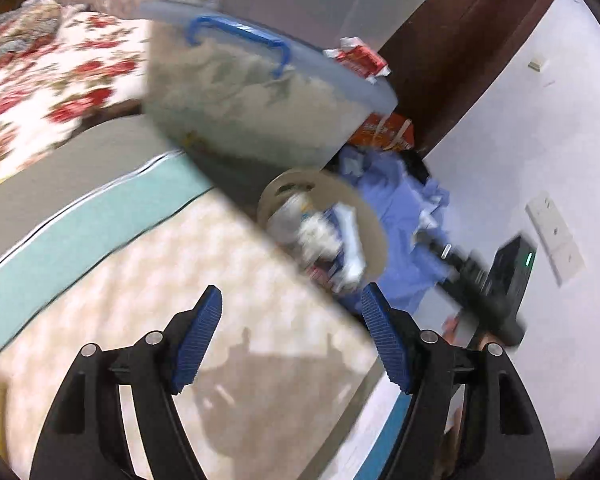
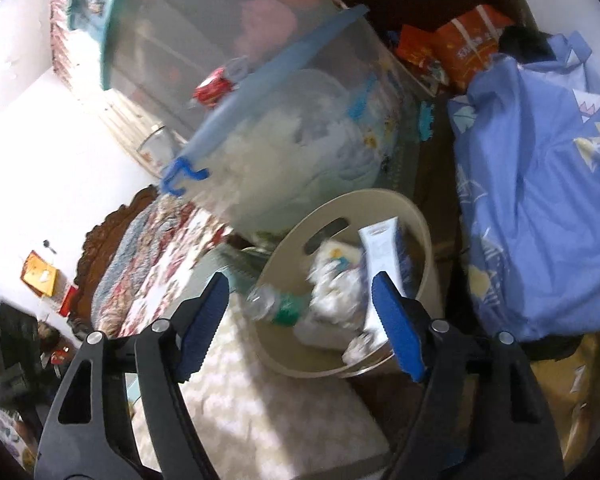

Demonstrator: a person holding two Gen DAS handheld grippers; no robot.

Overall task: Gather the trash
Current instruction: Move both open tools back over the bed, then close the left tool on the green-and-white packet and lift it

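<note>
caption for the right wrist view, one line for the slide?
Right gripper, jaws open and empty, over a beige trash bin holding a plastic bottle, crumpled paper and a white tube.

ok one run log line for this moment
left gripper open, empty | right gripper open, empty | beige bin holds plastic bottle, white tube, crumpled paper
</note>
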